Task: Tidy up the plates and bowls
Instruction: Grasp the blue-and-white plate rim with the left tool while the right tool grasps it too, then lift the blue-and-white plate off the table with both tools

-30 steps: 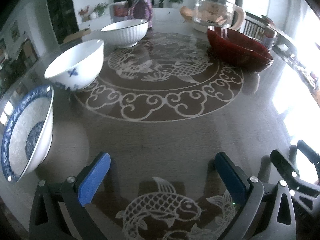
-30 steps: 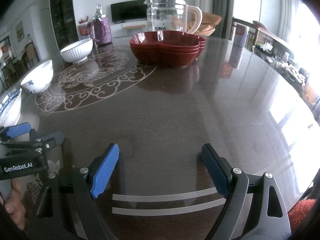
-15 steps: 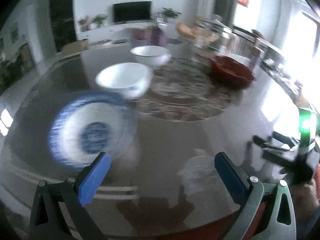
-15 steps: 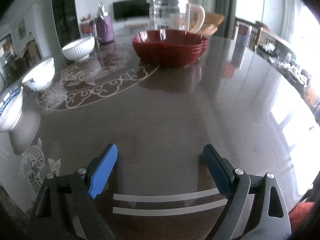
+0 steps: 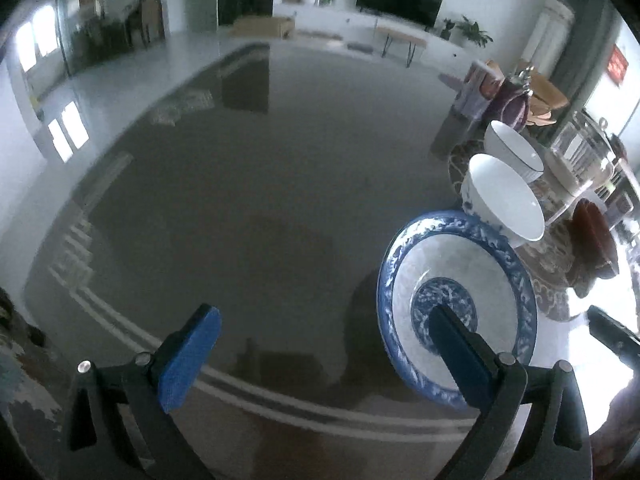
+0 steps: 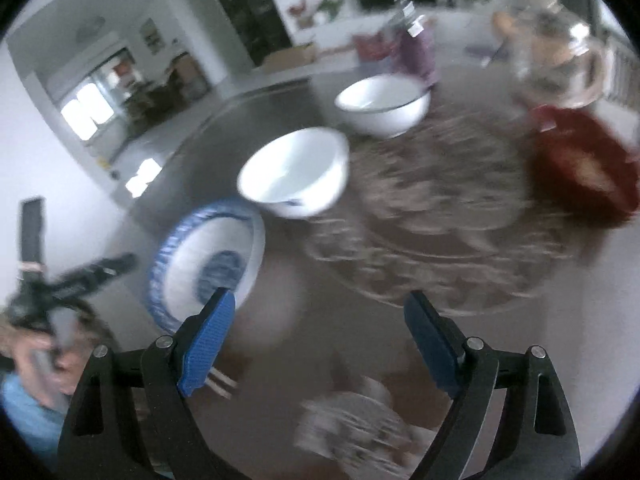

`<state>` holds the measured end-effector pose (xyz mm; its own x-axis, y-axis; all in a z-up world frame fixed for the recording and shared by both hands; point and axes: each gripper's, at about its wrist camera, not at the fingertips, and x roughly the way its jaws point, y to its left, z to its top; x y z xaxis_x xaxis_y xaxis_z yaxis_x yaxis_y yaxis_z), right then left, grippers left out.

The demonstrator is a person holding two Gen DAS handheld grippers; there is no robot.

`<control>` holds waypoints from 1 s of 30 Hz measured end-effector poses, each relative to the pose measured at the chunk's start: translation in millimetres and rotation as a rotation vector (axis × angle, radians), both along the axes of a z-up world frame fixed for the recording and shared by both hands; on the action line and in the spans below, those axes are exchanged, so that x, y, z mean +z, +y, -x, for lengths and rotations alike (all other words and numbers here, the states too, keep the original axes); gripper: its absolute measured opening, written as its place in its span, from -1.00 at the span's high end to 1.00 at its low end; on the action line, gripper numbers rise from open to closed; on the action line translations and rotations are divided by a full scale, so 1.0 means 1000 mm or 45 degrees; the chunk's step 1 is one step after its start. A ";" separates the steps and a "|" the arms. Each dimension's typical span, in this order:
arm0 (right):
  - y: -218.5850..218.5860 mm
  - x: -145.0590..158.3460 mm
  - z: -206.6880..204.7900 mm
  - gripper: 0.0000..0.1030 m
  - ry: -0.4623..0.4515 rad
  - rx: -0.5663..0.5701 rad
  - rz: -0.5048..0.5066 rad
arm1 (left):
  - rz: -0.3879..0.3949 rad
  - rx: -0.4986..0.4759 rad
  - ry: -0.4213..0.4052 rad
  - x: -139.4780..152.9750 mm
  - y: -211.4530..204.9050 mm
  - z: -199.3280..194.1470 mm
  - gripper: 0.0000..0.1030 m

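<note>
A blue-rimmed bowl (image 5: 456,280) stands on the dark round table at the lower right of the left wrist view, partly behind my right finger. It also shows in the right wrist view (image 6: 208,256). Behind it stand a white bowl with blue marks (image 5: 504,200) (image 6: 296,172) and a ribbed white bowl (image 5: 514,152) (image 6: 384,104). Stacked red dishes (image 6: 584,168) sit at the right. My left gripper (image 5: 324,344) is open and empty, just left of the blue-rimmed bowl. My right gripper (image 6: 320,332) is open and empty above the table.
A glass kettle (image 6: 560,68) and a purple jar (image 6: 412,48) stand at the far side of the table. The table (image 5: 240,160) carries a pale fish and cloud pattern (image 6: 440,232). The left gripper's body (image 6: 60,284) and a hand show at the left of the right wrist view.
Both grippers have swung left. The blue-rimmed bowl has shifted from left to right in the left wrist view. The right view now faces the bowls and is blurred.
</note>
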<state>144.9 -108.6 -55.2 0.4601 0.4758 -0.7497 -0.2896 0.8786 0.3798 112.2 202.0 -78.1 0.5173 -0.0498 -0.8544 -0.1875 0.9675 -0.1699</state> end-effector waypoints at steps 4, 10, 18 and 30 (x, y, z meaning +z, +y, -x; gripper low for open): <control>0.022 -0.018 -0.032 -0.72 0.107 0.009 -0.009 | 0.069 -0.054 0.056 -0.020 -0.005 -0.017 -0.86; 0.064 -0.035 -0.041 -0.65 0.177 0.072 0.051 | 0.072 -0.115 0.133 -0.042 -0.023 -0.032 -0.07; 0.082 -0.047 -0.050 0.75 0.210 0.102 0.048 | 0.122 -0.152 0.099 -0.040 -0.036 -0.034 0.59; 0.045 -0.023 -0.006 0.73 0.100 0.085 0.035 | 0.080 -0.258 0.065 -0.023 -0.080 0.015 0.61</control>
<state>150.5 -63.6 -78.4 0.3672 0.4819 -0.7956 -0.3180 0.8688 0.3795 97.7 121.6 -101.0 0.4476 -0.2019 -0.8711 -0.0004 0.9741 -0.2260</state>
